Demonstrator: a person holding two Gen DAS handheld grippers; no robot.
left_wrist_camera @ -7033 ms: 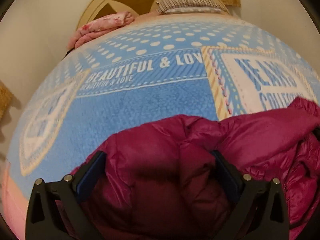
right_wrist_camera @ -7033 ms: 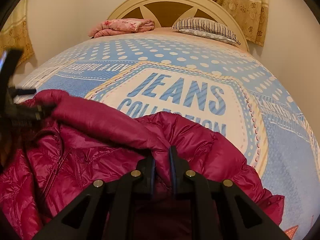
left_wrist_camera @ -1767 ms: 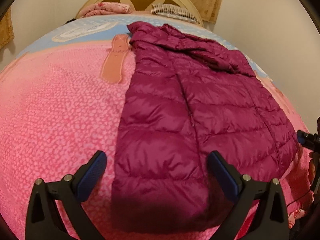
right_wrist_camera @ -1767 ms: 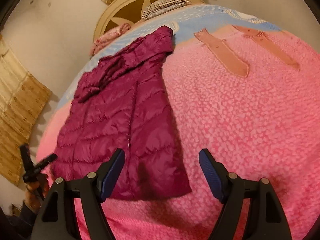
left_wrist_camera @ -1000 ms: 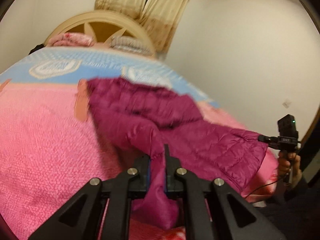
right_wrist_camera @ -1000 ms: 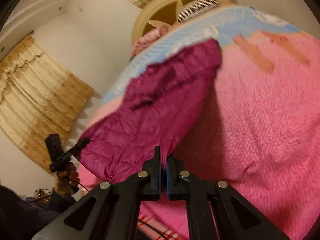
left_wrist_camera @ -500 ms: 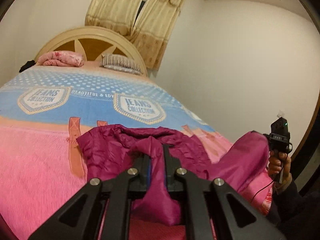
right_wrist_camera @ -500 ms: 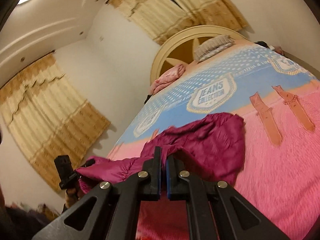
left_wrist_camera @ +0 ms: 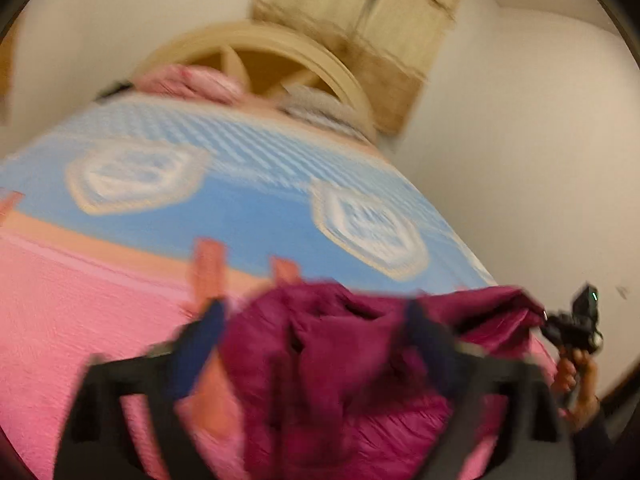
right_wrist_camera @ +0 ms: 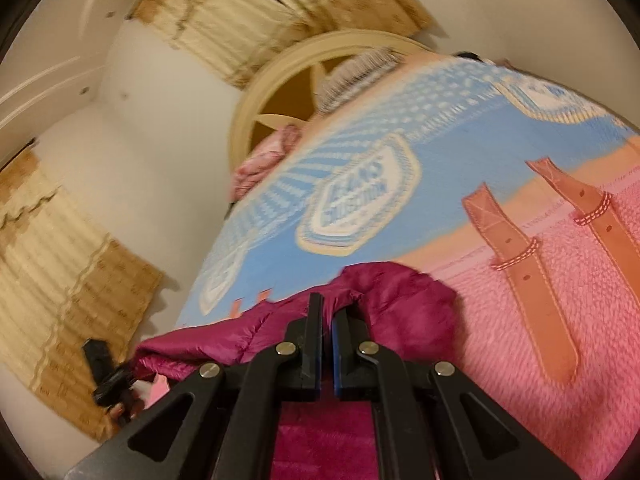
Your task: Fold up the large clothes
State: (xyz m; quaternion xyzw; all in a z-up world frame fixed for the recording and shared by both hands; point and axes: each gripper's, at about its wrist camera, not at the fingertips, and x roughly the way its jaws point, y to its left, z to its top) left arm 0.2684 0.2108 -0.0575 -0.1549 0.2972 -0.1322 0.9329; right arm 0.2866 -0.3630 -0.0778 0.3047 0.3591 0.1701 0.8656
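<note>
A magenta puffer jacket [left_wrist_camera: 340,360] lies bunched on the pink end of the bedspread [left_wrist_camera: 80,320]. In the blurred left wrist view my left gripper [left_wrist_camera: 314,316] has its jaws opening and standing wide apart. The jacket's folds lie between the blue pads [left_wrist_camera: 200,340], which do not press on them. My right gripper [right_wrist_camera: 326,320] is shut on the jacket's [right_wrist_camera: 400,304] edge and holds it up off the bedspread [right_wrist_camera: 520,340]. The right gripper [left_wrist_camera: 572,328] also shows at the far right of the left view, held in a hand, with the jacket's corner stretched to it.
The bed runs up to a cream headboard [left_wrist_camera: 256,44] with a pink bundle [left_wrist_camera: 188,80] and a striped pillow [right_wrist_camera: 356,72]. Beige curtains [right_wrist_camera: 60,260] hang along the wall. A white wall stands close on the bed's right side.
The left jaws, shut on the jacket half a second ago, now stand wide apart. Both grippers have swept across the bed, and the jacket has folded over into a lower heap.
</note>
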